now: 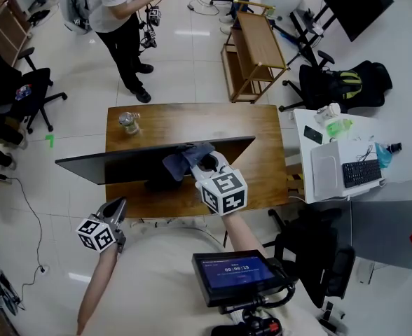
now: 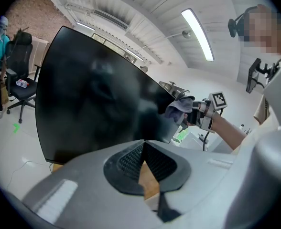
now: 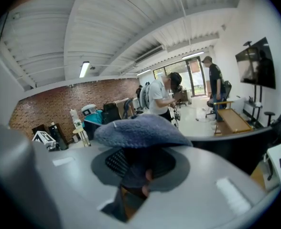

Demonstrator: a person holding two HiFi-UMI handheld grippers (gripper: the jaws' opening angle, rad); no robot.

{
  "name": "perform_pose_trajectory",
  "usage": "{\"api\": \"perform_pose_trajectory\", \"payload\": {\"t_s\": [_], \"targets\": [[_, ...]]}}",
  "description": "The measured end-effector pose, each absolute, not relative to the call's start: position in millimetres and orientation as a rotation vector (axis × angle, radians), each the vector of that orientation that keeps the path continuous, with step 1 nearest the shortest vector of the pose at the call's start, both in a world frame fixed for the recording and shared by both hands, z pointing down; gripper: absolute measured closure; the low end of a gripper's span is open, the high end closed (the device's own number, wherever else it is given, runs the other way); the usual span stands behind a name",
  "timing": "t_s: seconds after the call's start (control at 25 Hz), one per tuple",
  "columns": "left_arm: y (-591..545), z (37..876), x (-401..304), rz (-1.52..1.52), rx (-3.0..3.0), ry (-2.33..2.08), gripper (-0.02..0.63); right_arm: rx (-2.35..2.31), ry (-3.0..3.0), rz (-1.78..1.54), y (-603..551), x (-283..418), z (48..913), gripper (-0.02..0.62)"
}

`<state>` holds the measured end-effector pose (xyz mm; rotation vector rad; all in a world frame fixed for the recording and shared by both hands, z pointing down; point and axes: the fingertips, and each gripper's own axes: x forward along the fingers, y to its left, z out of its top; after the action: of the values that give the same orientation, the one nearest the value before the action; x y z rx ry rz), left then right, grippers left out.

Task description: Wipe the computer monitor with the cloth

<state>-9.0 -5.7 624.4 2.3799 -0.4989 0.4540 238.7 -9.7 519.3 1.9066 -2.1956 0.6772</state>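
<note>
The black monitor (image 1: 143,161) stands on a wooden table (image 1: 192,121); from above I see mostly its thin top edge. My right gripper (image 1: 204,164) is shut on a blue-grey cloth (image 1: 187,155) and holds it against the monitor's top edge, right of centre. In the right gripper view the cloth (image 3: 139,130) bulges over the jaws, with the monitor's edge (image 3: 236,138) just beyond. My left gripper (image 1: 115,208) hangs shut and empty near the table's front edge, left of the stand. Its view shows the dark screen (image 2: 92,99) and the cloth (image 2: 180,109) at the screen's right side.
A small glass jar (image 1: 128,121) sits at the table's far left corner. A person (image 1: 118,12) stands beyond the table, next to a wooden trolley (image 1: 255,47). A white desk with a keyboard (image 1: 360,172) is to the right, and office chairs (image 1: 24,93) to the left.
</note>
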Motion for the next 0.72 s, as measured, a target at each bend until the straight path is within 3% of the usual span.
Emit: {"api": "perform_pose_trajectory", "payload": {"t_s": [0.32,0.72], "targets": [[-1.4,626.6,-2.2,0.468,2.378,-0.477,0.603,2.045,-2.159,0.591,25.4,277.5,514.5,0.514],[4.7,631.1,17.9,0.522,2.405,-0.376,0.603,1.546,-2.088,0.378,47.2,191.9,577.2,0.515]]}}
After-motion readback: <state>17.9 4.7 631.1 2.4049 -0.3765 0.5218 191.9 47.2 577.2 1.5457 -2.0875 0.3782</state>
